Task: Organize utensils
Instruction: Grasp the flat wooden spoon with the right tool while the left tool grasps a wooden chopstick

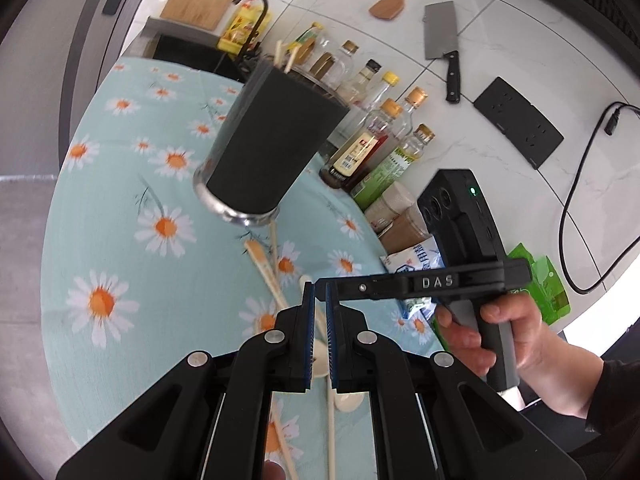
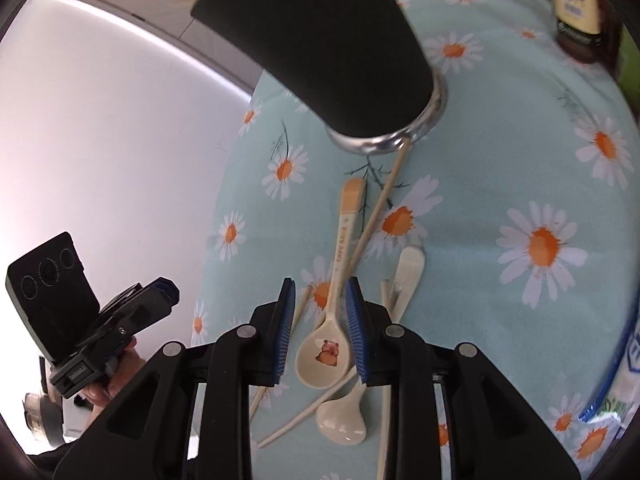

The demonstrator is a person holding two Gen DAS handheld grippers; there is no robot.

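the left tool [image 1: 319,296] hovered low over the table [image 1: 120,208], which wore a pale blue daisy cloth; its blue pads stood only a narrow gap apart, with nothing clearly between them. the right tool [image 2: 320,292] was spread wide and empty, its two fingers straddling the cartoon spoon [image 2: 326,344], one on either side of the handle just above the bowl, though whether they touched it could not be told. that spoon lay with its bowl up and its long handle pointing toward the dark cup [image 2: 332,48]. a plain cream spoon [image 2: 344,420] lay just beside it, nearer the camera, and a third spoon [image 2: 408,276] lay to the right. loose chopsticks [image 2: 380,208] crossed among the spoons, one reaching the cup's metal base. the cup stood upright beyond the pile, with two chopsticks [image 1: 284,56] standing in it in the left view. sauce bottles [image 1: 372,140] lined the table's far edge, and a cleaver [image 1: 442,40] hung on the tiled wall.
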